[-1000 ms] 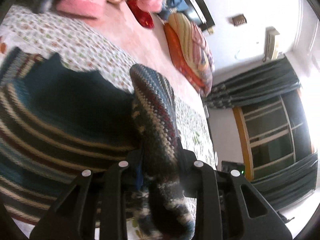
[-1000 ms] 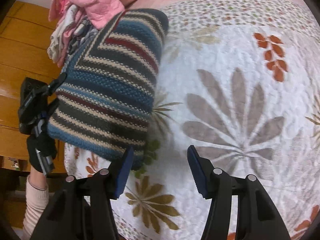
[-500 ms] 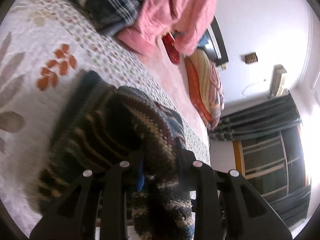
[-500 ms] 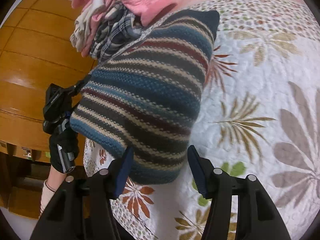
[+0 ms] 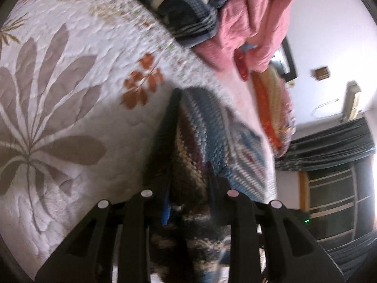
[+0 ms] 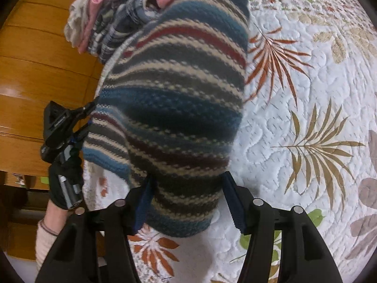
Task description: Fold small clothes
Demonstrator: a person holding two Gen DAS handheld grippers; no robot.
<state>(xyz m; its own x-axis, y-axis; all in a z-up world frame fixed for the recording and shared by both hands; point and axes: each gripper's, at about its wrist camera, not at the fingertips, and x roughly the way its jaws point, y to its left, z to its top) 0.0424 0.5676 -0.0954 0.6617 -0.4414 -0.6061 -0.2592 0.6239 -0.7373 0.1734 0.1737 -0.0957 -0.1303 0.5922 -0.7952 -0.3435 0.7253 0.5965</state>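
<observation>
A striped knit garment in blue, cream, dark red and grey lies folded on the quilted bedspread. My left gripper is shut on one bunched edge of the striped knit garment, and it also shows at the left of the right wrist view as the left gripper, held by a gloved hand. My right gripper is open, and the near end of the knit lies between its blue-padded fingers without being pinched.
A heap of unfolded clothes, pink and dark plaid, lies at the far side of the bed. Striped cushions lean beyond it. A wooden cabinet stands by the bed's left side. Floral bedspread stretches out to the left.
My left gripper has carried the knit's edge across, so the garment now lies doubled over. My right gripper has moved in until the knit's near end sits between its open fingers.
</observation>
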